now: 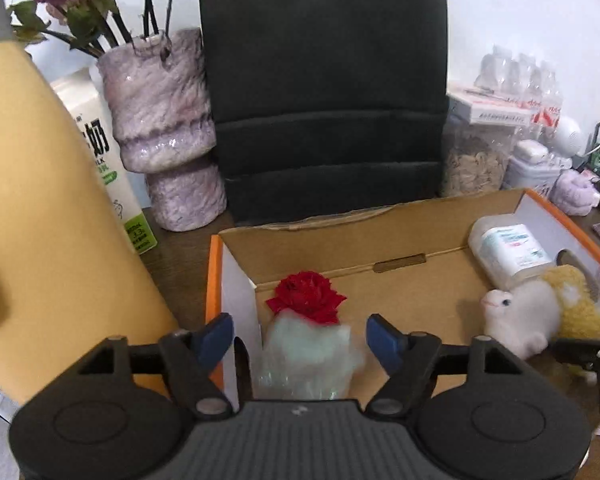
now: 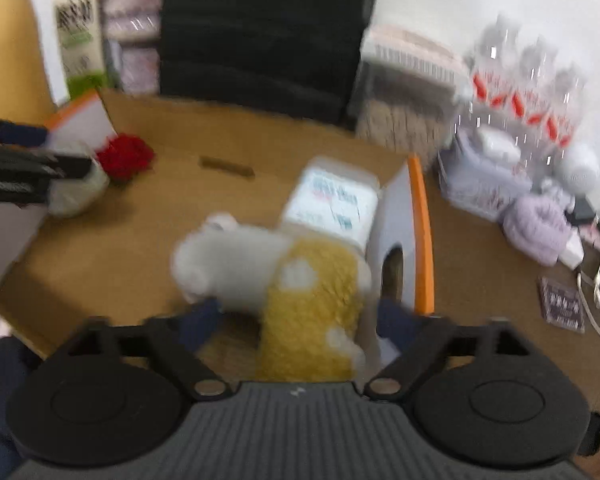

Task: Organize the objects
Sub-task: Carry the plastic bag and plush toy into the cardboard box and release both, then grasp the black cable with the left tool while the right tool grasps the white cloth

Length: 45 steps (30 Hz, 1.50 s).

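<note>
An open cardboard box (image 1: 400, 236) with orange rims lies on the brown desk. At its left end lies a red rose in a clear wrap (image 1: 306, 300). My left gripper (image 1: 300, 334) is open, and the wrap sits between its blue pads without being pressed. At the right end, a white and yellow plush animal (image 2: 292, 280) lies beside a white bottle (image 2: 334, 200) resting on its side. My right gripper (image 2: 300, 320) is open astride the plush's yellow body, with its pads apart from it. The right wrist view is blurred.
Behind the box stand a black chair back (image 1: 324, 80), a purple vase of flowers (image 1: 160, 120) and a milk carton (image 1: 112, 168). A large yellow object (image 1: 40, 200) fills the left. A seed jar (image 1: 472, 164), water bottles (image 2: 532, 92) and small clutter crowd the right.
</note>
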Available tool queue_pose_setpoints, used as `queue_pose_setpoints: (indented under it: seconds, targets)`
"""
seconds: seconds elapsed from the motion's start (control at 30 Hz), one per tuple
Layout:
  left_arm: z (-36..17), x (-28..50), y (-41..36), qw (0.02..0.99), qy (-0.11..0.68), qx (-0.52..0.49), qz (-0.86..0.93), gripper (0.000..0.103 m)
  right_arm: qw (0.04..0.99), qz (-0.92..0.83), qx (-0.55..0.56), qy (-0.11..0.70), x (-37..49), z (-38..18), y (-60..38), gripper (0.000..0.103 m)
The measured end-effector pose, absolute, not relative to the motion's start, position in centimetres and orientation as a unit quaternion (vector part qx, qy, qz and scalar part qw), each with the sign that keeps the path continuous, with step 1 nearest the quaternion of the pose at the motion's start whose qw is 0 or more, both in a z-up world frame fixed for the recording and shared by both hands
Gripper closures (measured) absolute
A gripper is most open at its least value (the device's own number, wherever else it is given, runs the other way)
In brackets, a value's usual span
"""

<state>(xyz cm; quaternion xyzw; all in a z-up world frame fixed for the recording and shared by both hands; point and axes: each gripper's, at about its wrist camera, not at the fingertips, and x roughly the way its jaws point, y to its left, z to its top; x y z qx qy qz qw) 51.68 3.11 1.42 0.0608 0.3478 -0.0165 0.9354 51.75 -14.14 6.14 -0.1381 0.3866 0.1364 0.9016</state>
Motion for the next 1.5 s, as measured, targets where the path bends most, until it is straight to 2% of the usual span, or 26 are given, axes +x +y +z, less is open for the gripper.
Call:
queue_pose_setpoints:
  seconds: [0.07, 0.23, 0.37, 0.5, 0.67, 0.77, 0.83, 0.93, 1.07, 1.27, 1.33, 1.4, 1.5]
  targets:
    - [3.1, 50.4, 3.0, 0.944, 0.324, 0.065, -0.018, 0.015, 0.911, 0.134, -0.133, 0.367, 51.5, 8.1, -14.6, 0.004]
    - [7.7, 46.6, 2.9, 0.955, 0.292, 0.059, -0.008, 0.014, 0.926, 0.146, -0.074, 0.341, 49.6, 13.0, -16.6, 0.0]
    - [9.4, 38.4, 3.4, 0.964, 0.266, 0.024, -0.023, 0.009, 0.934, 0.166, -0.04, 0.315, 43.9, 13.7, -17.7, 0.0]
    - [7.8, 26.9, 3.5, 0.966, 0.241, -0.02, -0.086, 0.003, 0.934, 0.218, -0.019, 0.282, 32.8, 11.9, -19.0, 0.0]
    - [4.1, 14.0, 2.8, 0.963, 0.245, -0.007, -0.11, 0.002, 0.937, 0.223, -0.018, 0.268, 19.3, 8.6, -21.8, 0.0]
    - [3.1, 9.8, 3.5, 0.96, 0.267, -0.004, -0.088, 0.002, 0.934, 0.193, -0.006, 0.3, 13.6, 7.9, -25.0, 0.0]
    - [2.9, 8.8, 3.9, 0.957, 0.282, -0.004, -0.069, 0.002, 0.934, 0.185, -0.002, 0.306, 11.3, 8.5, -26.7, 0.0]
    - [3.5, 8.6, 3.5, 0.963, 0.257, 0.013, -0.073, 0.002, 0.943, 0.172, -0.028, 0.282, 9.9, 10.0, -27.0, 0.0]
    - [3.5, 10.1, 2.4, 0.965, 0.249, 0.006, -0.081, 0.002, 0.949, 0.168, -0.023, 0.267, 11.5, 10.0, -25.4, 0.0]
    - [-0.3, 14.5, 1.7, 0.951, 0.294, -0.006, -0.095, 0.004, 0.95, 0.153, -0.024, 0.272, 15.6, 7.0, -22.7, 0.0]
    - [-1.5, 16.6, 1.3, 0.949, 0.305, -0.005, -0.081, 0.007, 0.95, 0.146, -0.044, 0.274, 17.5, 5.9, -21.8, 0.0]
    - [-2.5, 18.7, 0.6, 0.948, 0.312, 0.003, -0.063, 0.015, 0.948, 0.146, -0.068, 0.275, 19.3, 5.1, -20.7, 0.0]
    - [-3.7, 20.9, 0.2, 0.944, 0.323, 0.008, -0.065, 0.016, 0.943, 0.154, -0.091, 0.28, 21.8, 4.2, -19.2, 0.0]
